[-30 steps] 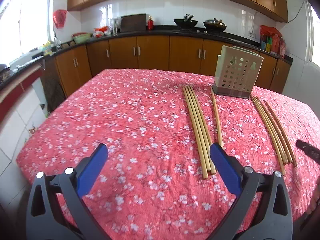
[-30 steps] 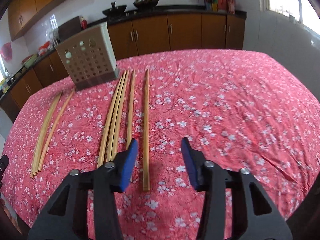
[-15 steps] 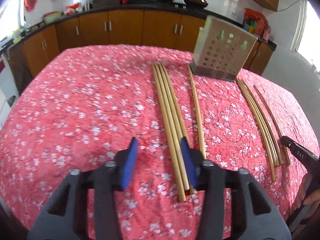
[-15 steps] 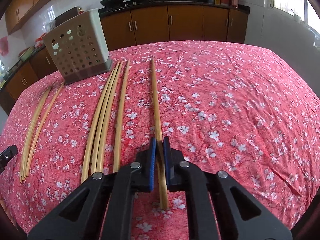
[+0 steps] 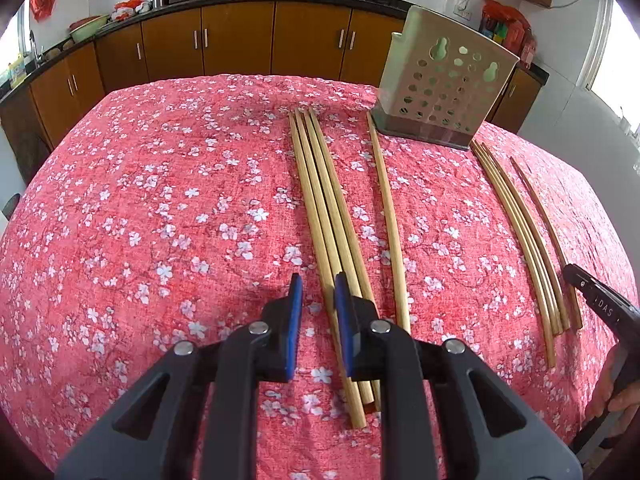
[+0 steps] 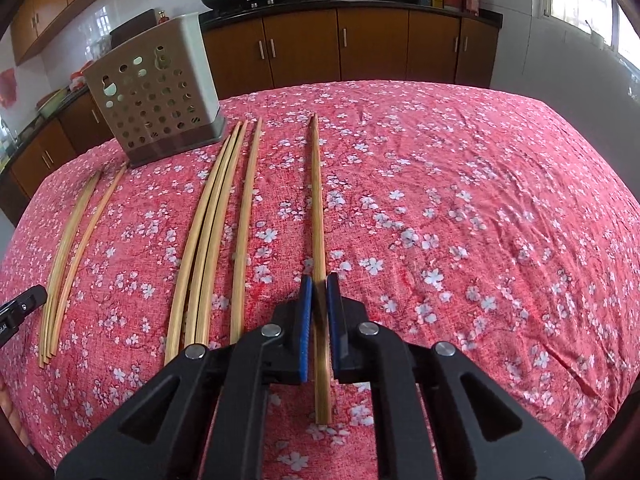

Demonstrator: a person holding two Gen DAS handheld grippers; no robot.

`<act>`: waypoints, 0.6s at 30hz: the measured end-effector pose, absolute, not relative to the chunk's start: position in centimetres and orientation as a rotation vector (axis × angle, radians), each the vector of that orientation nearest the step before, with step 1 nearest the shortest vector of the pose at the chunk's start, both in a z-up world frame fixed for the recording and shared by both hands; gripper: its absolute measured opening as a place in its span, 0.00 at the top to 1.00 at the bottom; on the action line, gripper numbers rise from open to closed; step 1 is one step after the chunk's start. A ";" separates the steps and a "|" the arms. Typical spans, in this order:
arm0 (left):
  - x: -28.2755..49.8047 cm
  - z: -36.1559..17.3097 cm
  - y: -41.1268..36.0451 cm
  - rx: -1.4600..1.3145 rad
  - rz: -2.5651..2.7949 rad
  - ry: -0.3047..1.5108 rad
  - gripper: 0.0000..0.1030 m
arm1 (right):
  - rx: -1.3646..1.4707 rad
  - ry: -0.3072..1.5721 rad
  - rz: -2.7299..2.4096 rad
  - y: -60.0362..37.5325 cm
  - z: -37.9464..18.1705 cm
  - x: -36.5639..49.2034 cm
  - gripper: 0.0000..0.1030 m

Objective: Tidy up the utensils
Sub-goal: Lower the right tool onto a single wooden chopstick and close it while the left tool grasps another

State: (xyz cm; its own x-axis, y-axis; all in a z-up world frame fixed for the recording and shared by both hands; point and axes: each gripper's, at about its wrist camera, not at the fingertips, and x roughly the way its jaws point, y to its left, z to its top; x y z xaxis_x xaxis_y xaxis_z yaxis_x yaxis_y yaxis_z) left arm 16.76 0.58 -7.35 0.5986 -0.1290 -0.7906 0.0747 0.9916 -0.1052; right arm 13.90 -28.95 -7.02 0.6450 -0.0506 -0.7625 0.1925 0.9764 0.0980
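Bamboo chopsticks lie in rows on the red floral tablecloth (image 5: 160, 208), in front of a beige perforated utensil holder (image 5: 444, 80) (image 6: 156, 92). My left gripper (image 5: 319, 296) hovers low over the near end of a bundle of several chopsticks (image 5: 320, 200). Its jaws are closing. The bundle's leftmost stick lies between them, against the right pad and apart from the left pad. My right gripper (image 6: 319, 296) is shut on a single chopstick (image 6: 318, 200) near its close end. The stick still lies along the cloth.
A lone chopstick (image 5: 388, 220) and another group of several (image 5: 516, 232) (image 6: 208, 232) lie between the two grippers. A hand (image 5: 616, 396) holds the right gripper at the left wrist view's edge. Kitchen cabinets (image 6: 372, 48) line the far wall beyond the table.
My left gripper moved forward over the chopstick bundle and its jaws narrowed from wide open. My right gripper's jaws closed onto the single chopstick.
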 end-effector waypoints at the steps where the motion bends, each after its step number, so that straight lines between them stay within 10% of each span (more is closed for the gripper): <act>1: 16.9 -7.4 0.5 -0.056 -0.117 0.921 0.85 | 0.179 0.861 -0.137 -28.9 -7.0 14.0 0.91; 18: 21.0 -8.3 4.3 -0.020 0.017 0.898 0.91 | 0.161 0.852 -0.184 -30.7 -7.5 17.7 0.92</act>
State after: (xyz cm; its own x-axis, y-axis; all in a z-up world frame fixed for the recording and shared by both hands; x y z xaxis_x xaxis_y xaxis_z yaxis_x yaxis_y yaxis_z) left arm 21.03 4.32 -8.26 0.6233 0.0062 -0.7820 -0.0234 0.9997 -0.0107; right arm 17.74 -30.73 -7.48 0.6443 -0.0962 -0.7587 0.2248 0.9721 0.0676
